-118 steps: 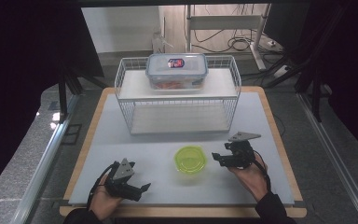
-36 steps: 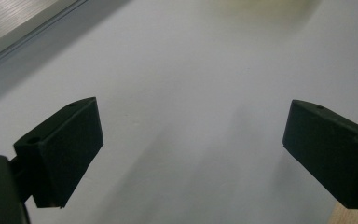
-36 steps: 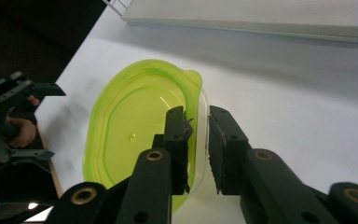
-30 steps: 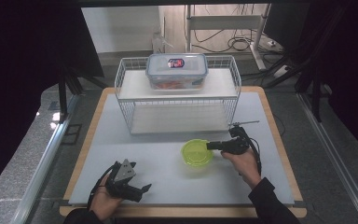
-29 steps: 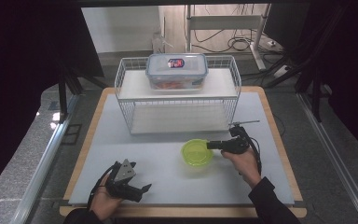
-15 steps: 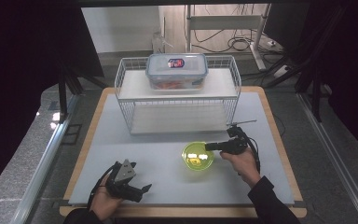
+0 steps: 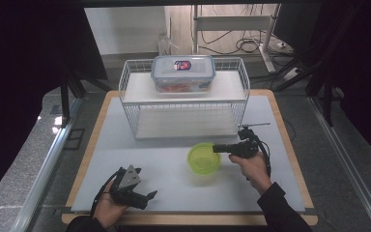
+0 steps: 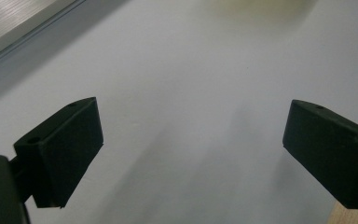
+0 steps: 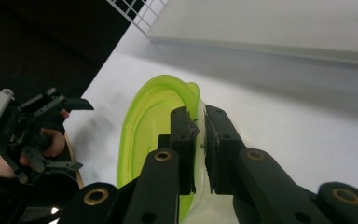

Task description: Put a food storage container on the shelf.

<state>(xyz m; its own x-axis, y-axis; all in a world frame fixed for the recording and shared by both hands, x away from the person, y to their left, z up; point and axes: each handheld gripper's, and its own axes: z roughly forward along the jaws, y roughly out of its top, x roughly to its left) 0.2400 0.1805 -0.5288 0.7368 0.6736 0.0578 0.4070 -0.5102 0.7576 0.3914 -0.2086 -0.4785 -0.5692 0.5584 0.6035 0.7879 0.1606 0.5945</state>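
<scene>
Left gripper (image 7: 147, 195): rests near the table's (image 7: 174, 140) front edge, left of the bowl and well apart from it, jaws wide with nothing between them.
Bowl (image 7: 204, 158): a lime-green plastic bowl sits on the white table top in front of the wire rack (image 7: 183, 104), right of centre.
Right gripper (image 7: 216, 148): reaches in from the bowl's right side; its jaws have just been closing, and the right gripper view shows the bowl's (image 9: 154, 121) thin rim pinched between the two pads.
Rack: a lidded box (image 7: 183, 72) stands on its top shelf; the lower shelf is bare.
Step in hand: the grasp on the bowl's rim looks just secured, the bowl not yet lifted.
Next move: probably a lift; a one-sided rim grip calls for a slow, level raise so the light bowl does not tip or slip.
</scene>
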